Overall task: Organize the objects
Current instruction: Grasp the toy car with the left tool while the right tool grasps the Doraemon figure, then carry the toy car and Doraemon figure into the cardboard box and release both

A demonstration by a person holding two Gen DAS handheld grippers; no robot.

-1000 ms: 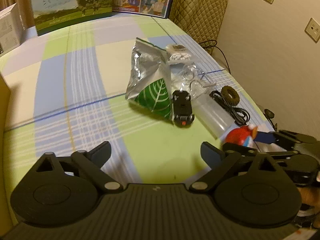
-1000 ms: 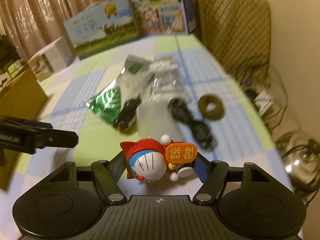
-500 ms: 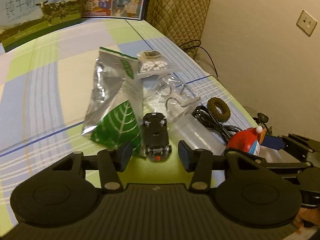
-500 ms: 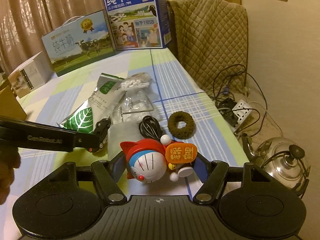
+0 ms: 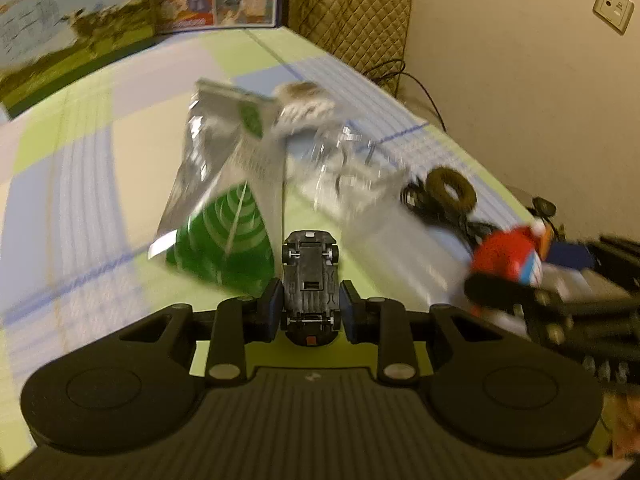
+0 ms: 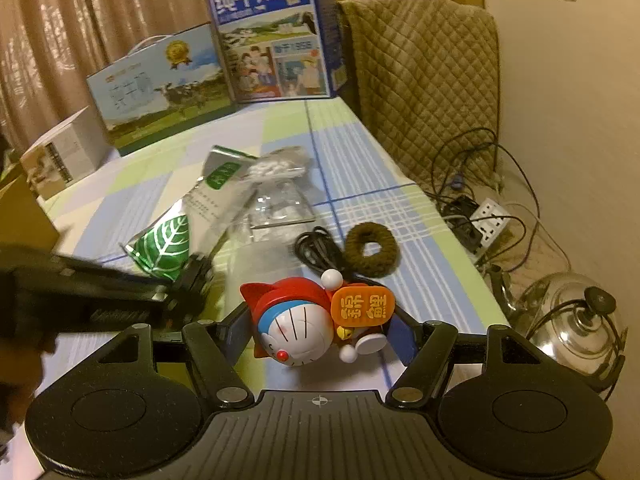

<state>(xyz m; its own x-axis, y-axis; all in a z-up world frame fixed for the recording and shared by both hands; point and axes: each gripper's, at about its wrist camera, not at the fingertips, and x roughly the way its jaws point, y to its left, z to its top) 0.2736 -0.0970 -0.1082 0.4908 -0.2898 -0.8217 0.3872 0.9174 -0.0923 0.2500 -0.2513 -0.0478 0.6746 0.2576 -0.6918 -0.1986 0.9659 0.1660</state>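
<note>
A small black toy car point(image 5: 310, 280) lies belly-up between the fingers of my left gripper point(image 5: 310, 304), which is shut on it. My right gripper point(image 6: 320, 330) is shut on a red and blue cat figurine point(image 6: 304, 320) with an orange plaque. That figurine point(image 5: 508, 258) also shows at the right of the left wrist view. A silver and green foil pouch point(image 5: 224, 200), clear plastic bags point(image 6: 276, 200), a coiled black cable point(image 6: 320, 250) and a brown hair tie point(image 6: 370, 248) lie on the checked tablecloth point(image 6: 360, 168).
Two milk cartons point(image 6: 272, 40) and a small white box point(image 6: 64, 156) stand at the table's far end. A quilted chair point(image 6: 424, 76) sits behind. Off the right edge are a power strip point(image 6: 490, 220), cables and a glass kettle point(image 6: 576, 316). A cardboard box point(image 6: 20, 216) is at left.
My left gripper moved forward to the toy car and shut on it; a second ago it was open and short of the car. The right gripper kept hold of the figurine.
</note>
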